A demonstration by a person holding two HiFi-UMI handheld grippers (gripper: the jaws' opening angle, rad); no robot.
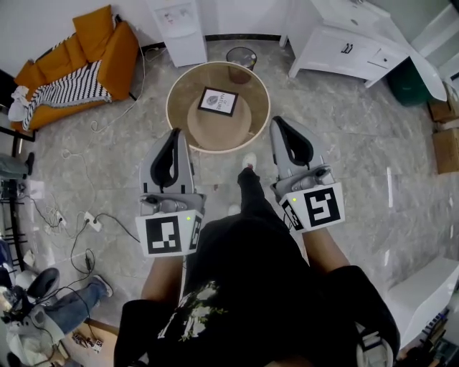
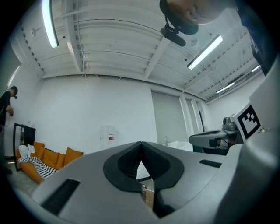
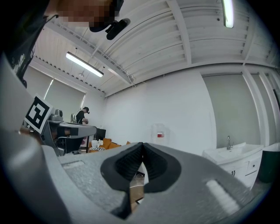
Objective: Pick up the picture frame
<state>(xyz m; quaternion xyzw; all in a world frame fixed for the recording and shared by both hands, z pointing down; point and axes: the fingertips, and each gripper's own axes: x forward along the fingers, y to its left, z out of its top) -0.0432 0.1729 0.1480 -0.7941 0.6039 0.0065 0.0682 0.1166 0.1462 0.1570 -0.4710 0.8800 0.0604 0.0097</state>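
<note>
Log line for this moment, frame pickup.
phase: pre-grasp | left gripper: shut, empty | right gripper: shut, empty | frame: flat on table, untouched

Bright, even light from ceiling tube lamps (image 2: 49,24); strong fisheye warp, dark vignette at edges.

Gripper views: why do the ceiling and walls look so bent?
Left gripper view: a wide-angle lens bows the ceiling beams, corners go dark, the tube light glares. Right gripper view: same bowing, plus a mosaic patch laid on afterwards. Head view: sharp, evenly lit, only mildly curved.
</note>
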